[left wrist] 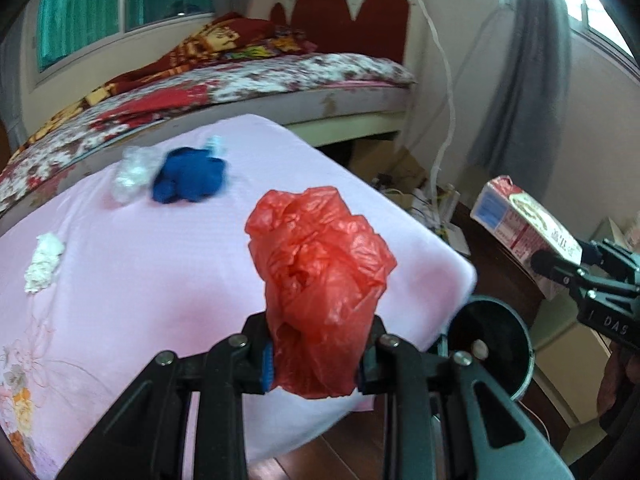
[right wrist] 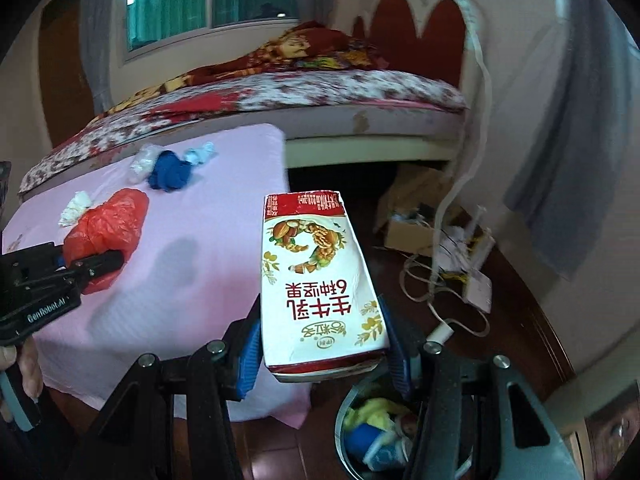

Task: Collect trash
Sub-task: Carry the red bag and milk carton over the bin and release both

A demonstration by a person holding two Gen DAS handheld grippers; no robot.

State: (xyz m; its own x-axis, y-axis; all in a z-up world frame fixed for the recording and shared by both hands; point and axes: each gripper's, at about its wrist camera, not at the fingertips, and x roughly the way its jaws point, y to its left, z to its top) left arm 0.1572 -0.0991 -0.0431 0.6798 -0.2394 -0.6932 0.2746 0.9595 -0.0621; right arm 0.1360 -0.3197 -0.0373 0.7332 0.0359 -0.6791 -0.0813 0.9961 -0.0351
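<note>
While clamping red bag point(left wrist: 320, 280), carton point(right wrist: 320, 280) gripped

Bin point(right wrist: 352, 432) mouth lies open below; pink table point(right wrist: 192, 248) edge crowds its left.

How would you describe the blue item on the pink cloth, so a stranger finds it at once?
Look at the pink cloth in front of the bed. Near its far edge lies a crumpled blue wad. It is the only dark blue piece, between a clear plastic wad and a pale blue scrap.

Trash bin point(right wrist: 360, 436) contents half hidden; blue wad point(left wrist: 188, 176) blurred, maybe cloth.
</note>
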